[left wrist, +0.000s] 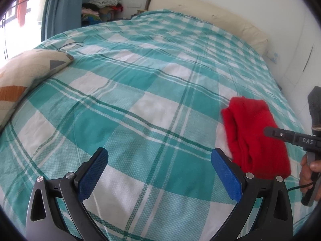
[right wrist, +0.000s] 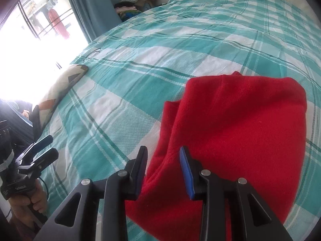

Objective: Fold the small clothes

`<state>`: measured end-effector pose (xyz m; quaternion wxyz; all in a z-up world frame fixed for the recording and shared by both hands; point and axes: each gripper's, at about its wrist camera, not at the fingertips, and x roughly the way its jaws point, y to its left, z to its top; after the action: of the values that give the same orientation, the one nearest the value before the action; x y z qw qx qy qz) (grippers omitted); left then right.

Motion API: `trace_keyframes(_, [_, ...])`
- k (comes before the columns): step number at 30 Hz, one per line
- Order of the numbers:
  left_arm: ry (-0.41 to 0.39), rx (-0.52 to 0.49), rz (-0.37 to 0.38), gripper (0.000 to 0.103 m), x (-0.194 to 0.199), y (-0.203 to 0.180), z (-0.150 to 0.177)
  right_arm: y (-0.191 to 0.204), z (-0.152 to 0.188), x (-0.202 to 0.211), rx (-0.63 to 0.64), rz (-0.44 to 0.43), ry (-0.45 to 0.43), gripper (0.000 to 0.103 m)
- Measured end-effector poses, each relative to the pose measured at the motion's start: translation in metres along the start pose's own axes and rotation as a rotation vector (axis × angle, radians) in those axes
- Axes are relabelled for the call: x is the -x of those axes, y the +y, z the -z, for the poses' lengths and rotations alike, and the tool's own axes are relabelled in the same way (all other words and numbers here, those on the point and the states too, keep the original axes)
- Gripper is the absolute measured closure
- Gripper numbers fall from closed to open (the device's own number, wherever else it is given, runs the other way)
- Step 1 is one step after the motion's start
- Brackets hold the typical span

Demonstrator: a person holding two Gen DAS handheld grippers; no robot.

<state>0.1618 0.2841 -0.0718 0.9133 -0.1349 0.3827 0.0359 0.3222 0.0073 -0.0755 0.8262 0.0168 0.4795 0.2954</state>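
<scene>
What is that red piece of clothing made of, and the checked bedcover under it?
The red garment looks like soft fleece or brushed knit: matte, fuzzy surface, thick rounded folds. The checked bedcover looks like woven cotton: a fine, grainy weave shows in the teal and white squares, with no sheen. Neither fibre can be confirmed by sight.

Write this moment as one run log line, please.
left gripper: open, empty | right gripper: open around red garment | garment folded on checked bedsheet

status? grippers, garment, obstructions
Left gripper open, empty, over the bedspread. Right gripper open around the folded red garment. Nothing in the way.
</scene>
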Motion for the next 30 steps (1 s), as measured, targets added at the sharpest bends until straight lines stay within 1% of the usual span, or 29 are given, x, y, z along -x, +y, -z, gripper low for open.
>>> trace_keyframes(2, [-0.003, 0.008, 0.012, 0.001, 0.001, 0.000, -0.001, -0.014, 0.008, 0.033, -0.023, 0.022, -0.037, 0.068])
trace_keyframes(3, [-0.004, 0.009, 0.015, 0.001, 0.001, -0.001, -0.001, -0.022, 0.012, 0.045, -0.037, 0.039, -0.038, 0.068])
trace_keyframes(5, [0.001, 0.006, 0.018, 0.001, 0.000, -0.004, 0.000, -0.037, 0.026, 0.059, -0.075, 0.036, -0.016, 0.068])
trace_keyframes(7, [0.006, 0.000, 0.018, 0.001, -0.001, -0.008, 0.001, -0.050, 0.046, 0.061, -0.122, 0.039, 0.018, 0.068])
trace_keyframes(9, [0.009, -0.011, 0.014, 0.001, -0.002, -0.011, 0.002, -0.062, 0.074, 0.048, -0.179, 0.041, 0.078, 0.068])
trace_keyframes(10, [0.010, -0.020, 0.009, 0.001, -0.003, -0.012, 0.003, -0.064, 0.088, 0.040, -0.187, 0.054, 0.115, 0.068])
trace_keyframes(11, [0.012, -0.029, 0.003, 0.001, -0.004, -0.013, 0.005, -0.064, 0.100, 0.035, -0.179, 0.074, 0.127, 0.068])
trace_keyframes(13, [0.016, -0.044, -0.013, 0.001, -0.005, -0.014, 0.007, -0.061, 0.112, 0.040, -0.169, 0.087, 0.091, 0.068])
trace_keyframes(15, [0.024, -0.053, -0.018, 0.001, -0.006, -0.016, 0.008, -0.059, 0.117, 0.050, -0.198, 0.081, 0.074, 0.068])
trace_keyframes(18, [0.029, -0.058, -0.011, 0.001, -0.007, -0.020, 0.008, -0.051, 0.125, 0.065, -0.172, 0.134, 0.044, 0.068])
trace_keyframes(20, [0.027, -0.065, -0.014, 0.001, -0.007, -0.023, 0.009, -0.044, 0.131, 0.074, -0.141, 0.162, 0.021, 0.061])
trace_keyframes(22, [0.030, -0.078, -0.020, 0.000, -0.008, -0.027, 0.010, -0.041, 0.139, 0.082, -0.139, 0.175, -0.011, 0.044])
trace_keyframes(24, [0.034, -0.094, -0.032, 0.001, -0.009, -0.031, 0.011, -0.040, 0.147, 0.087, -0.148, 0.186, -0.034, 0.042])
trace_keyframes(30, [0.027, -0.136, -0.058, 0.000, -0.009, -0.036, 0.014, -0.043, 0.164, 0.092, -0.189, 0.189, -0.063, 0.042])
